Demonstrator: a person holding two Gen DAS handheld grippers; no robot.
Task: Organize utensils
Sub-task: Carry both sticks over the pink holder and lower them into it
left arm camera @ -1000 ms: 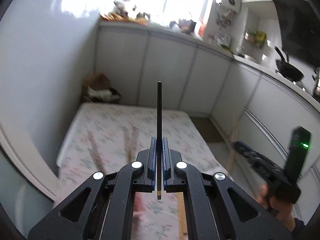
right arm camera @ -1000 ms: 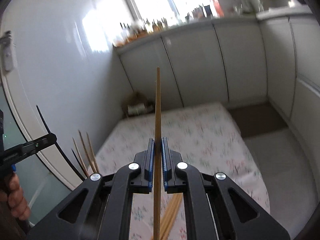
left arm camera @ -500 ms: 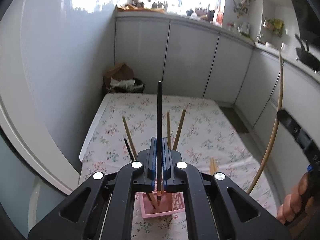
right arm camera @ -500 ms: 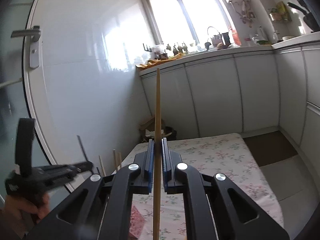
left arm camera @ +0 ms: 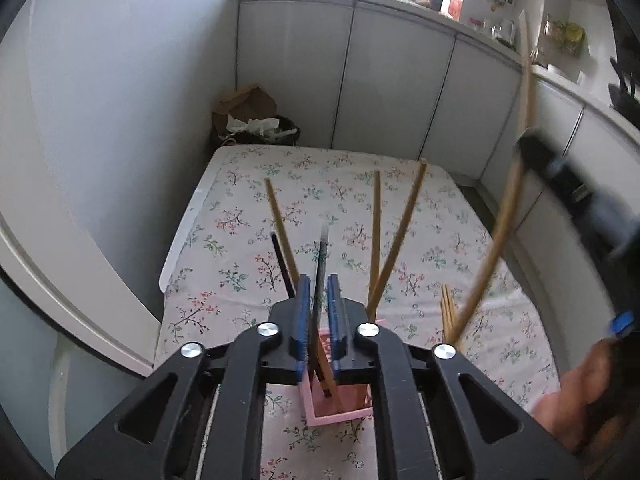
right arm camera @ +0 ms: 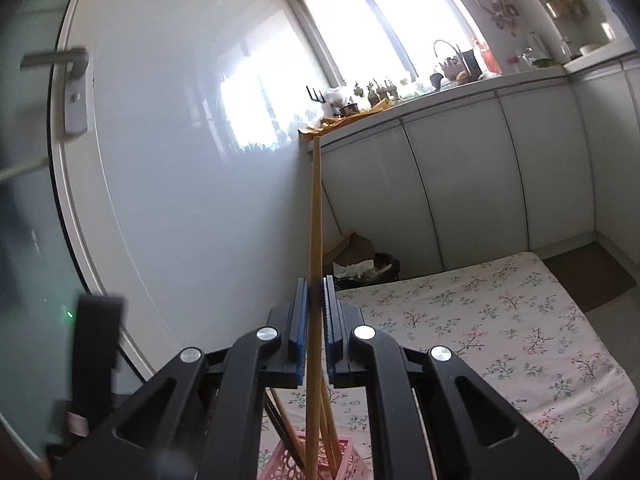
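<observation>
My left gripper (left arm camera: 319, 308) is open a little above a pink holder (left arm camera: 340, 408). A black chopstick (left arm camera: 321, 276) stands blurred between its jaws, its lower end down in the holder. Several wooden chopsticks (left arm camera: 376, 232) and another black one (left arm camera: 282, 264) lean in the holder. My right gripper (right arm camera: 316, 312) is shut on a wooden chopstick (right arm camera: 315, 240), held upright over the pink holder (right arm camera: 316, 460). That gripper (left arm camera: 548, 164) and its chopstick (left arm camera: 504, 216) show blurred at the right of the left wrist view.
The holder stands on a floral tablecloth (left arm camera: 248, 216). More wooden chopsticks (left arm camera: 448, 312) lie on the cloth right of the holder. A bin with a paper bag (left arm camera: 252, 116) sits beyond the table's far edge. White cabinets (right arm camera: 460, 184) run behind and to the right.
My left gripper has opened and the black chopstick has dropped lower into the holder. My right gripper has carried its wooden chopstick over the holder.
</observation>
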